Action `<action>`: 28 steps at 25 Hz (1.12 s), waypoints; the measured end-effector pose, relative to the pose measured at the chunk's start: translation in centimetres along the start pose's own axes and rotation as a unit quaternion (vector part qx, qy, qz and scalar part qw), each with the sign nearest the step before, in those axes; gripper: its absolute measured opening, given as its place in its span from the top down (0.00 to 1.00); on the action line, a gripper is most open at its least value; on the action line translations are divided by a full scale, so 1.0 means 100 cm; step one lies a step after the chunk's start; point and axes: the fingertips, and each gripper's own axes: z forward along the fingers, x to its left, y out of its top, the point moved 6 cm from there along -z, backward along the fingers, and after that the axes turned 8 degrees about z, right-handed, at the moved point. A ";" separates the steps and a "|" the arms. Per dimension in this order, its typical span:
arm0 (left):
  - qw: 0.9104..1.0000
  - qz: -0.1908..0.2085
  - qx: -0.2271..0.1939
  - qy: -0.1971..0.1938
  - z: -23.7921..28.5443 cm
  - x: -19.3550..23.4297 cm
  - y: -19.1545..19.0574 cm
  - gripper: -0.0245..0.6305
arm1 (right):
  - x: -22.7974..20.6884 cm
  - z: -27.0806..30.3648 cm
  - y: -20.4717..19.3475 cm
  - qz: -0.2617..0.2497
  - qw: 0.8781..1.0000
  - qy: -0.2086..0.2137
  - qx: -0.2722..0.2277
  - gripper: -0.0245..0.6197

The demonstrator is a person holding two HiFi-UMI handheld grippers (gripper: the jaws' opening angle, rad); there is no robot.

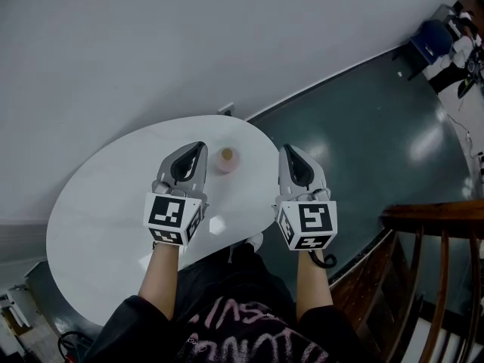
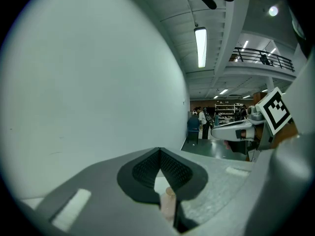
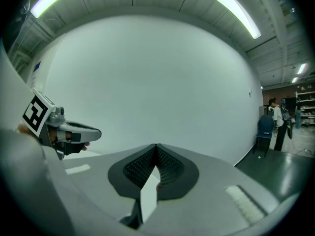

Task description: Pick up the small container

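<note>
White tabletop (image 1: 98, 203) carries only one thing we care about: the small container (image 1: 226, 159), a pinkish pot standing upright near the far edge, untouched. It sits between our two tools, just beside the tip of the left gripper (image 1: 199, 148) and farther from the right gripper (image 1: 286, 150), which hangs by the table's right rim.

Both pairs of jaws are pressed together at their tips and grip nothing. In the left gripper view the pot (image 2: 169, 199) shows only through the slit below the closed tips, so it lies ahead of the jaws and not within them.

We judge this a ready stance before the pick-up begins. The nearer tool would have to part its jaws before closing in, and a light pot may tip or skid if nudged.
</note>
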 end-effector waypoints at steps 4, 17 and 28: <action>1.000 -0.002 -0.003 0.000 0.004 0.003 -0.007 0.96 | 0.004 0.008 -0.007 -0.001 1.000 0.002 0.008 0.95; 0.999 -0.030 0.012 -0.012 0.015 0.002 -0.039 0.96 | 0.014 0.025 -0.035 0.002 0.999 0.012 0.042 0.95; 0.998 -0.054 0.020 -0.021 0.021 0.001 -0.061 0.96 | 0.020 0.036 -0.057 0.007 0.998 0.017 0.068 0.95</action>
